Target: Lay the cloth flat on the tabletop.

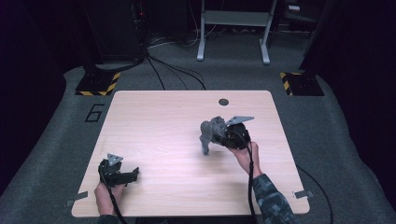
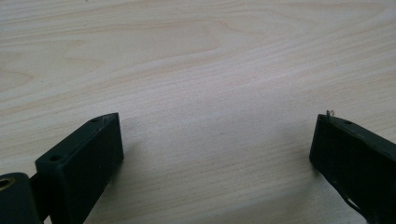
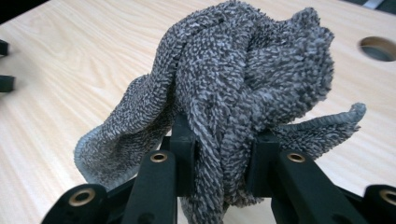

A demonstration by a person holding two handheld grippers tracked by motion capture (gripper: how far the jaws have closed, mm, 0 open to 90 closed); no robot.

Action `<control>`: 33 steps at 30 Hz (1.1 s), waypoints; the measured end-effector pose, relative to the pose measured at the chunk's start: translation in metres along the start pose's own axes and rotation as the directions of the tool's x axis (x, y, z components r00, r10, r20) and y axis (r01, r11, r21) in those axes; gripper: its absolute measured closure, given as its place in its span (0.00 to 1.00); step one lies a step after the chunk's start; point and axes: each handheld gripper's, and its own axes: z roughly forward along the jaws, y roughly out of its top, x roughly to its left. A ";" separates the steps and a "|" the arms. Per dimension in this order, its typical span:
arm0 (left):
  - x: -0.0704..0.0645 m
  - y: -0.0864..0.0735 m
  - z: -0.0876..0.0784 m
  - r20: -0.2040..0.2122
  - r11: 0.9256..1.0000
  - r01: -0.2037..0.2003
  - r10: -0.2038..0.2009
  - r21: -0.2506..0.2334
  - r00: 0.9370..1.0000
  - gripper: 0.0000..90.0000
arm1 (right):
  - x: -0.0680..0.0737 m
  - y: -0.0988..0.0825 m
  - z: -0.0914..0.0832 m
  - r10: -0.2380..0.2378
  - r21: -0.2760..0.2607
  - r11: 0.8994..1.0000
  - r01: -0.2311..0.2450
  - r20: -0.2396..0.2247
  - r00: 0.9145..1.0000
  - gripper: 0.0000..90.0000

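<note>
Nearest the high view's camera, at the lower left of the frame, the left gripper rests low on the wooden table, held by a hand at the bottom edge. Its own view looks down on bare wood, with the two black jaws standing wide apart and nothing between them. Right of centre in the high view, the right gripper points toward the left of the frame, a hand and patterned sleeve behind it. Its jaws are drawn in and clamped on a bunched grey towel, which billows above the jaws while one corner hangs down to the tabletop. A round hole in the table lies toward the far edge.
</note>
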 end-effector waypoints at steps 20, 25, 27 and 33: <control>0.000 0.000 0.000 -0.001 1.000 0.001 -0.001 -0.001 1.000 0.03 | 0.063 -0.041 0.037 -0.056 0.076 0.995 0.061 -0.062 0.996 0.70; 0.000 0.000 0.000 -0.004 1.000 0.007 -0.007 0.007 1.000 0.03 | 0.062 -0.052 0.038 -0.073 0.098 0.992 0.078 -0.050 0.996 0.32; -0.001 0.000 -0.001 -0.010 1.000 0.013 -0.013 0.016 1.000 0.03 | 0.057 -0.053 0.027 -0.049 0.076 0.996 0.054 -0.058 0.997 0.27; -0.001 0.000 0.000 -0.030 1.000 0.021 -0.021 0.006 0.999 0.02 | 0.041 -0.055 0.004 -0.013 0.032 0.999 0.015 -0.055 0.998 0.23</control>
